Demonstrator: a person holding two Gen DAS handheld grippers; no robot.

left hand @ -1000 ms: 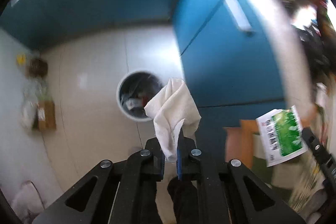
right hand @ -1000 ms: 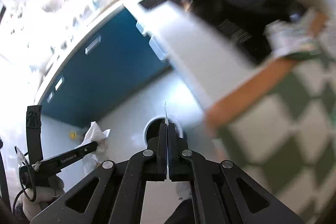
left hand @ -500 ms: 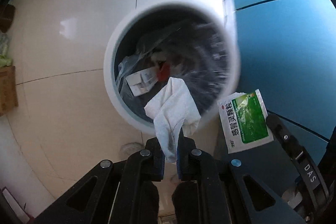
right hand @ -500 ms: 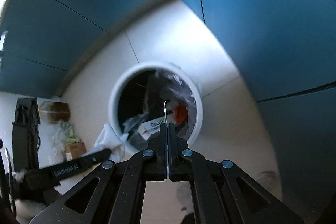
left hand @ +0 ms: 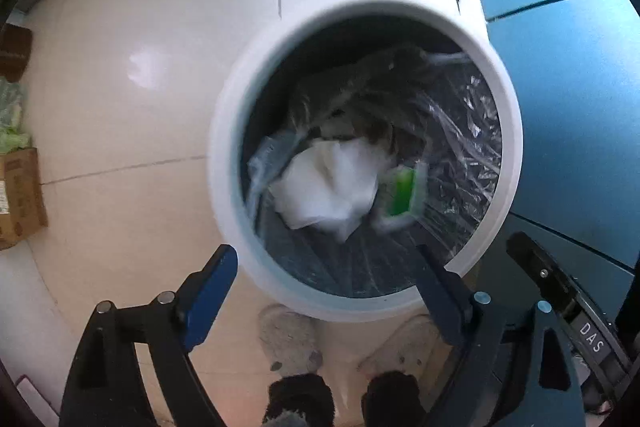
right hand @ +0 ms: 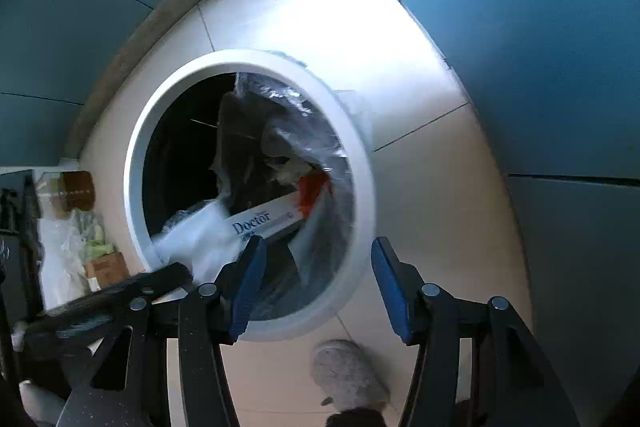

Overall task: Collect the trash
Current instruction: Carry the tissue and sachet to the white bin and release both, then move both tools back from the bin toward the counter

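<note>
A round white trash bin point(left hand: 224, 187) with a clear liner stands on the tiled floor; it also shows in the right wrist view point(right hand: 360, 163). A crumpled white tissue point(left hand: 328, 183) and a green-and-white packet point(left hand: 400, 193), both blurred, are inside the bin's mouth. My left gripper point(left hand: 324, 279) is open and empty above the bin's near rim. My right gripper point(right hand: 316, 283) is open and empty over the bin too. A white "Doctor" box point(right hand: 264, 219) and a red scrap point(right hand: 312, 189) lie in the bin.
Blue cabinet fronts point(left hand: 560, 67) stand right of the bin. A cardboard box point(left hand: 18, 203) and bagged items point(right hand: 72, 247) sit on the floor at the left. Grey slippers point(left hand: 288, 339) are below the grippers. The right gripper's finger point(left hand: 560, 291) shows at the left view's right edge.
Both grippers opened. The white tissue left the left gripper and the green packet left the right gripper; both have dropped into the bin. The bin looms closer in both views.
</note>
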